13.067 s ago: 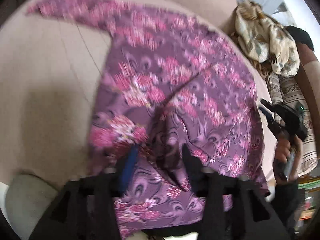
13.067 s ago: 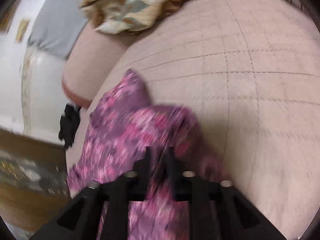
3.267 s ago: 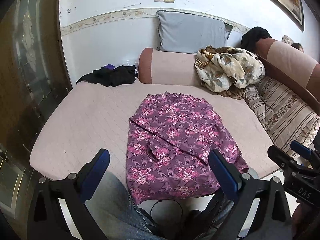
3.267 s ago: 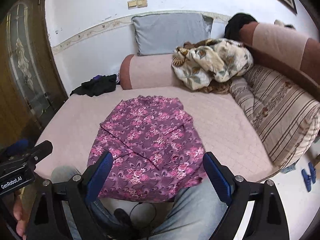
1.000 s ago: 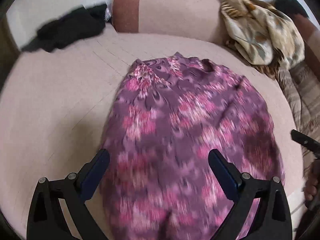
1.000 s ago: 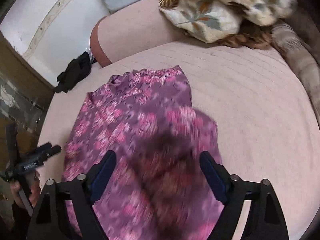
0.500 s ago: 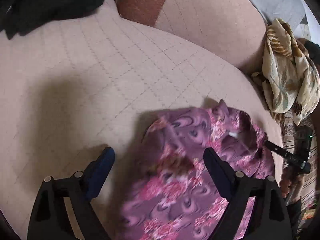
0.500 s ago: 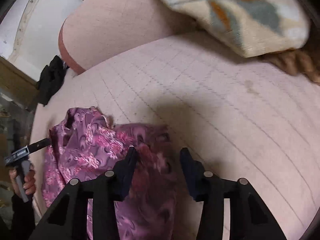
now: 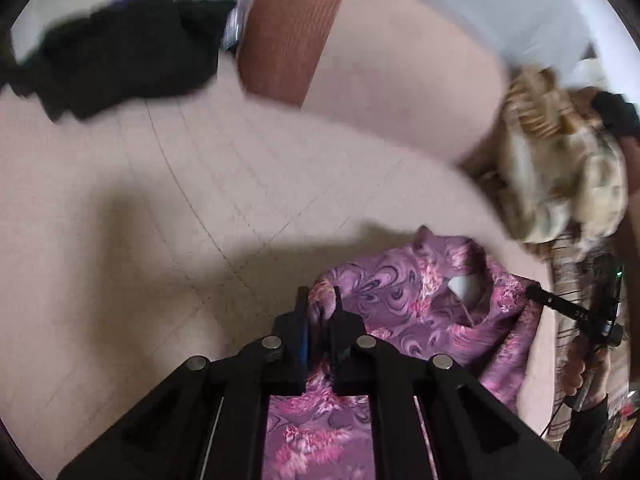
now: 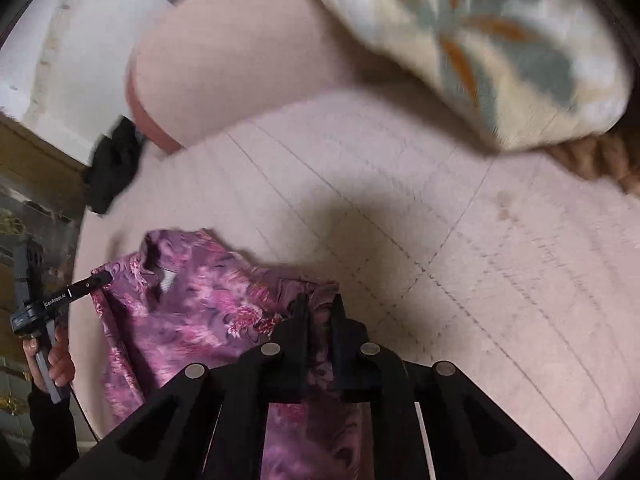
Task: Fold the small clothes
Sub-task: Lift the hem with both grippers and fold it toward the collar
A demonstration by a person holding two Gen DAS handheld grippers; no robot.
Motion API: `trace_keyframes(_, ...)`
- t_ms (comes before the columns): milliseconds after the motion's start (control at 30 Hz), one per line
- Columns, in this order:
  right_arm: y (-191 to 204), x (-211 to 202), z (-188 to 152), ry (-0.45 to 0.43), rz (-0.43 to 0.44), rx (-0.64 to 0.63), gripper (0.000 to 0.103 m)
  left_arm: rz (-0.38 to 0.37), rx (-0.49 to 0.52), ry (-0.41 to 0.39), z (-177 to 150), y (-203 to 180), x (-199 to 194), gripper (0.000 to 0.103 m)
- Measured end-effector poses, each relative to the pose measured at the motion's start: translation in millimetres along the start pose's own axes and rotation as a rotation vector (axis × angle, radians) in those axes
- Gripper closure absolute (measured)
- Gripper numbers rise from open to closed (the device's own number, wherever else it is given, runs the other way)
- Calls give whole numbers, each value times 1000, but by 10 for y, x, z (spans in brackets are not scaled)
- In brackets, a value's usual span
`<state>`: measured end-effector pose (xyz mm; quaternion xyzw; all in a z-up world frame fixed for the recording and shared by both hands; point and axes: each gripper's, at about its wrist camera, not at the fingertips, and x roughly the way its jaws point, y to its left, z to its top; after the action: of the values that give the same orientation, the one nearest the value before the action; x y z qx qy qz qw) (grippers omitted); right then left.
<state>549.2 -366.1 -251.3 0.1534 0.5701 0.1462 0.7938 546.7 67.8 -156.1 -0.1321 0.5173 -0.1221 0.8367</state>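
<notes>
A purple floral garment (image 9: 420, 312) lies on the pink quilted bed (image 9: 160, 208), its neck opening with a white label facing up. My left gripper (image 9: 319, 300) is shut on the garment's top left shoulder corner. My right gripper (image 10: 319, 307) is shut on the top right shoulder corner of the garment (image 10: 200, 312). Each gripper also shows in the other's view: the right gripper (image 9: 538, 294) and the left gripper (image 10: 100, 280), both at the fabric edge.
A pink and brown bolster (image 9: 360, 52) lies along the back of the bed. A black cloth pile (image 9: 116, 60) sits at the back left. A crumpled cream floral blanket (image 10: 500, 40) lies at the back right. A striped cushion (image 9: 576, 272) is at the right.
Both grippers have closed on the garment's shoulder corners; half a second ago the left was wide open and the right was part open. The fabric at the neck is now bunched.
</notes>
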Motion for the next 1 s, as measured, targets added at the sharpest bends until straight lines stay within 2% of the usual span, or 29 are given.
trace_keyframes(33,71,-208,-85,-33,10,-18,94,12,14,-20,-63,-35,-170,96)
trace_keyframes(100,193,-554,-321,-73,7,-36,94,-27,33,-71,-318,-107,-641,96)
trace_keyframes(167,345,-973,-751,-105,13,-52,94,-43,73,-127,-717,-194,-1125,96)
trace_keyframes(233,445,-1281,-1178,-131,21,-55,94,-69,113,-166,-1116,-231,-1443,96)
trace_keyframes(300,526,-1532,-1717,-146,39,-52,94,-67,127,-158,-1591,-239,-1646,96)
trace_keyframes(367,559,-1607,-2167,-132,32,-48,94,-60,135,-125,-2042,-196,-1679,96)
trace_keyframes(433,502,-1560,-2549,-112,45,-3,94,-43,95,-52,-2566,-55,-1508,96)
trace_keyframes(567,302,-1237,-3184,-50,30,113,94,-43,-13,44,-3191,173,-1110,96)
trace_keyframes(633,196,-1188,-3365,-47,18,193,93,-82,-80,52,-3332,233,-1086,95)
trace_keyframes(667,169,-1229,-3448,-58,26,238,89,-111,-129,50,-3391,252,-1141,95)
trace_keyframes(733,214,-1404,-3594,-87,15,275,81,-142,-119,29,-3465,201,-1327,93)
trace_keyframes(767,248,-1493,-3643,-106,18,276,66,-140,-107,18,-3502,169,-1412,86)
trace_keyframes(800,308,-1622,-3721,-131,34,271,53,-136,-96,8,-3509,133,-1519,75)
trace_keyframes(867,396,-1766,-3838,-155,61,277,46,-156,-122,-5,-3551,104,-1681,61)
trace_keyframes(1000,505,-1740,-3943,-140,124,320,39,-170,-184,-43,-3504,-8,-1765,58)
